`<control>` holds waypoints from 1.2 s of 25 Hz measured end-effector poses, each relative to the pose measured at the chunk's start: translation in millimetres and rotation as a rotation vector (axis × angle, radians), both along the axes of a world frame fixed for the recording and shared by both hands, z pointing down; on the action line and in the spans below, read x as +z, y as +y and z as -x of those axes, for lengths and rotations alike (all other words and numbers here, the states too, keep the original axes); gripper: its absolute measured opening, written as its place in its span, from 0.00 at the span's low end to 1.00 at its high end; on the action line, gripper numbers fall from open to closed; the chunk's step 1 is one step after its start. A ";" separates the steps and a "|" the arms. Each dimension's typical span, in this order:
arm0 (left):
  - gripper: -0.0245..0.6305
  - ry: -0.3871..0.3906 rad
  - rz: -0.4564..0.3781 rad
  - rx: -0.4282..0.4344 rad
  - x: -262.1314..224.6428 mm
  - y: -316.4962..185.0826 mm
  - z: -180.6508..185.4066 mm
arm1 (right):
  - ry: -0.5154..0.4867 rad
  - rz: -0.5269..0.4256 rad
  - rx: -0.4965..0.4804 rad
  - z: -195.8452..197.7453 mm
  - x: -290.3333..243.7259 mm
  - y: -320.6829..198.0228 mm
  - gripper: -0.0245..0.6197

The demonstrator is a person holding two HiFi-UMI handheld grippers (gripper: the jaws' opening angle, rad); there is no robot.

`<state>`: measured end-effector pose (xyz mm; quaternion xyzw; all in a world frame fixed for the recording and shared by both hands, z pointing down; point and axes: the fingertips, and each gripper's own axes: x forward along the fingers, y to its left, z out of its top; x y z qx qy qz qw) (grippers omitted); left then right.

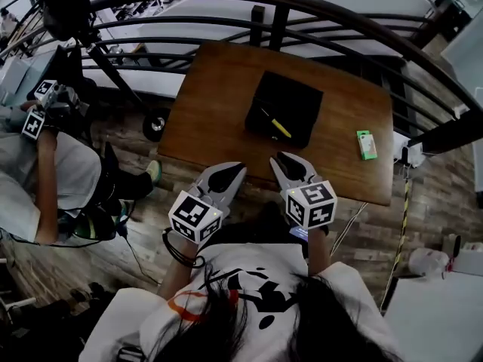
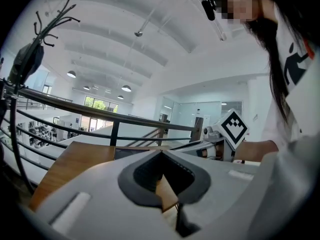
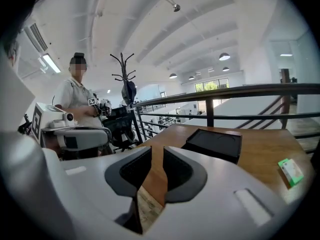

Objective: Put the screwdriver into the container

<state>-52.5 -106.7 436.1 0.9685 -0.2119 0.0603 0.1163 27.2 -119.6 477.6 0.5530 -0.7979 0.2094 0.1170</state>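
A black square container (image 1: 294, 100) lies in the middle of the wooden table (image 1: 219, 96). Inside it lies the screwdriver (image 1: 280, 127), with a yellow handle and a dark shaft. Both grippers are held side by side at the table's near edge, short of the container. My left gripper (image 1: 237, 168) is shut with nothing in it; its tips touch in the left gripper view (image 2: 161, 154). My right gripper (image 1: 282, 159) stands a narrow gap open and empty (image 3: 157, 151). The right gripper view shows the container (image 3: 212, 144) ahead, its inside hidden.
A small green box (image 1: 367, 144) lies near the table's right edge (image 3: 290, 171). A dark metal railing (image 1: 302, 6) curves behind the table. At the left a second person (image 1: 45, 164) holds grippers. A coat stand (image 3: 124, 79) rises beyond them.
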 end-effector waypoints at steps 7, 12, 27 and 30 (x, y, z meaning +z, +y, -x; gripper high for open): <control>0.04 -0.002 0.007 0.048 1.8 24.7 29.5 | 0.002 -0.011 0.046 32.3 -3.3 31.1 0.15; 0.04 0.008 0.030 0.076 0.9 36.0 32.6 | 0.011 0.006 0.067 41.0 -5.5 49.1 0.12; 0.04 0.037 0.049 0.067 -1.2 64.7 24.4 | 0.040 0.043 0.052 40.6 -3.5 90.3 0.08; 0.04 0.028 0.045 0.078 -1.4 91.1 11.7 | 0.035 0.036 0.066 29.3 -3.2 116.9 0.08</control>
